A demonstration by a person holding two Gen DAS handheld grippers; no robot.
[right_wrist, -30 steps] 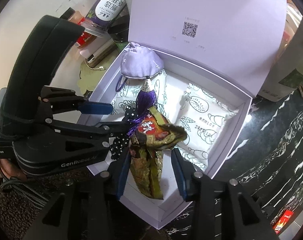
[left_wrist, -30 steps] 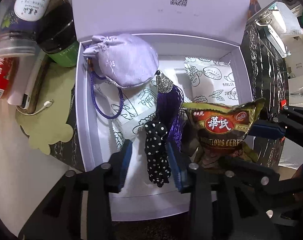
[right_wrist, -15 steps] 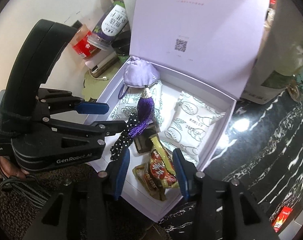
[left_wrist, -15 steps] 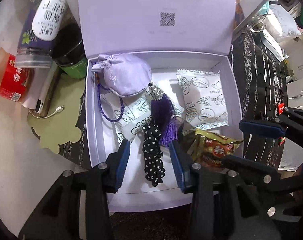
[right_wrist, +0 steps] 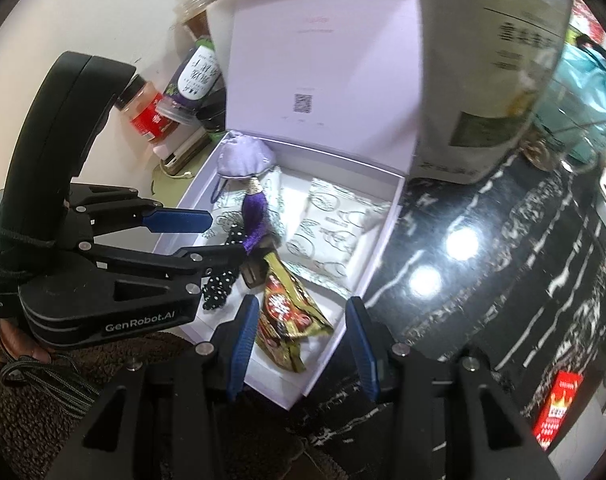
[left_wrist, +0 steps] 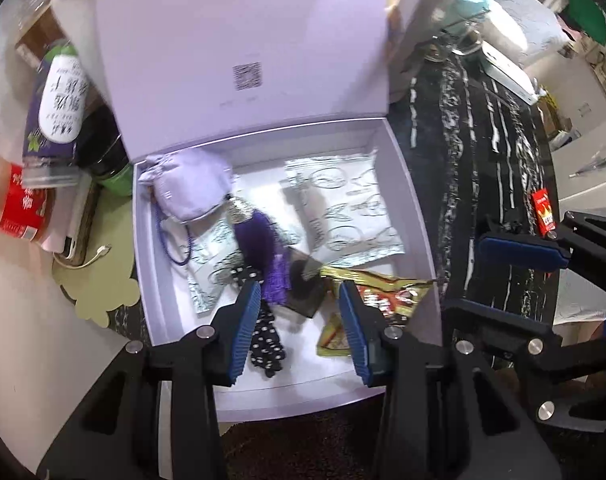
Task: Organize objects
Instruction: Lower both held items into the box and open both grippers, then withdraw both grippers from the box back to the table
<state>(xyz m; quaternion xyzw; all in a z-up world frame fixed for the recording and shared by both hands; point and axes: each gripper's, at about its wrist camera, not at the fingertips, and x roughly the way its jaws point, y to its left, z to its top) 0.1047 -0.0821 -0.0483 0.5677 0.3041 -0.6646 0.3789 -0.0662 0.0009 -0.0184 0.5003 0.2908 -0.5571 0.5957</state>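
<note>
An open lilac gift box (left_wrist: 407, 184) (right_wrist: 377, 240) holds a lilac pouch (left_wrist: 191, 188) (right_wrist: 243, 158), a purple tassel (left_wrist: 259, 240) (right_wrist: 255, 216), a black polka-dot cloth (left_wrist: 267, 344) (right_wrist: 219, 284), white sachets (left_wrist: 343, 208) (right_wrist: 331, 224) and a gold-red snack packet (left_wrist: 387, 296) (right_wrist: 287, 312). My left gripper (left_wrist: 299, 332) (right_wrist: 207, 236) is open and empty over the box's near edge. My right gripper (right_wrist: 303, 340) is open and empty above the snack packet, which lies loose in the box's near right corner.
Bottles and a red-labelled jar (left_wrist: 19, 204) (right_wrist: 147, 116) crowd the left of the box, beside a phone with a cable (left_wrist: 79, 244). A large white bag (right_wrist: 491, 68) stands behind right. A red packet (right_wrist: 555, 408) lies on the black marble table (right_wrist: 503, 260).
My right gripper has opened and let the snack packet drop into the box, then drawn back. My left gripper has let go of the polka-dot cloth and drawn back too.
</note>
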